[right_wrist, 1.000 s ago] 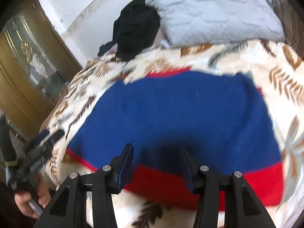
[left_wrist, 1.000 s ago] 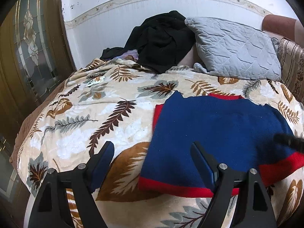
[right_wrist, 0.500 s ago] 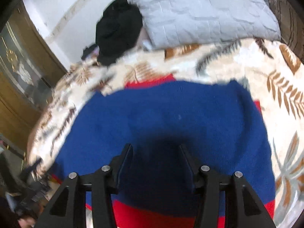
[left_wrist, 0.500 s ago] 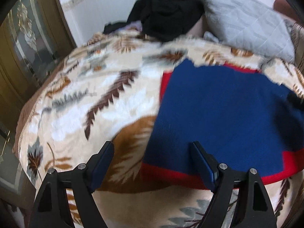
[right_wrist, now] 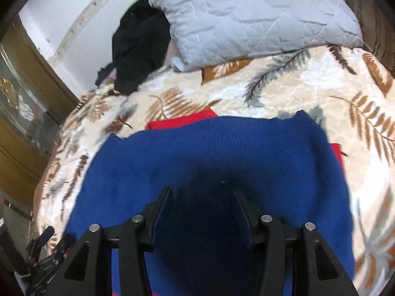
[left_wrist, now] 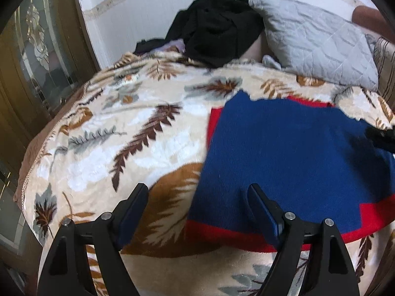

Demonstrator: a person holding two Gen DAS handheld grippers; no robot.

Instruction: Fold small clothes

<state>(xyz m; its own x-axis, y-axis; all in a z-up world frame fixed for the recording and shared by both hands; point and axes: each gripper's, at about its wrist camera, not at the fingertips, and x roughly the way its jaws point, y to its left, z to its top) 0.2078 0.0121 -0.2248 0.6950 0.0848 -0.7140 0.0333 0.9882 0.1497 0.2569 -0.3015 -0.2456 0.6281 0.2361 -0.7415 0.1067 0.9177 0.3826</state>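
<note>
Blue-and-red knit sweater (left_wrist: pixel 284 153) lies flat on the leaf-print blanket (left_wrist: pixel 128 133), long axis running left to right, with the right gripper (right_wrist: pixel 201 197) directly over its middle, jaws spread and empty, and the left gripper (left_wrist: pixel 197 197), jaws also released, straddling its red-hemmed near-left corner.

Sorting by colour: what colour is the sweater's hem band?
Red, on a blue sweater; clearest in the left wrist view.
</note>
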